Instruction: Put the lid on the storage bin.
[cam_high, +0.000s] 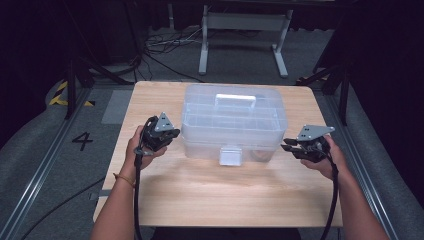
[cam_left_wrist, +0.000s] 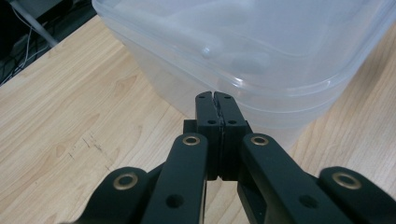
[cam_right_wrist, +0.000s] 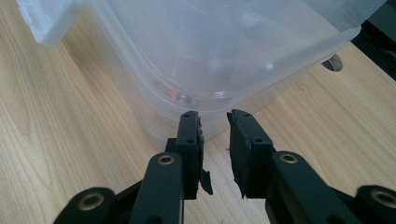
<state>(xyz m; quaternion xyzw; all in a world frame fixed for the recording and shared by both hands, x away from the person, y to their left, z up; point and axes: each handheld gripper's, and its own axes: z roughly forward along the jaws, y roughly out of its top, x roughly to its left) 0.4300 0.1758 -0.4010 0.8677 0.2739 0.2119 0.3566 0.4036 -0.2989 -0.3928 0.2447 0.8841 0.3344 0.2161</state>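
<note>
Clear plastic box (cam_high: 234, 120) | between left hand-held gripper (cam_high: 172, 134); right hand-held gripper (cam_high: 287, 147)

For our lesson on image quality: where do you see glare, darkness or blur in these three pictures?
High view: dark surroundings, soft sheen on the table before the clear box. Left gripper view: the left claw is sharp, the box lid hazy. Right gripper view: small bright glints on the box wall.

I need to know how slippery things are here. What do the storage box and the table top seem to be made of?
The storage box looks like clear, glossy plastic: you see through its walls, and highlights sit on its lid. The table top looks like light wood or wood-look laminate with a matt finish: grain lines and knots show, though which of the two is unclear.
</note>
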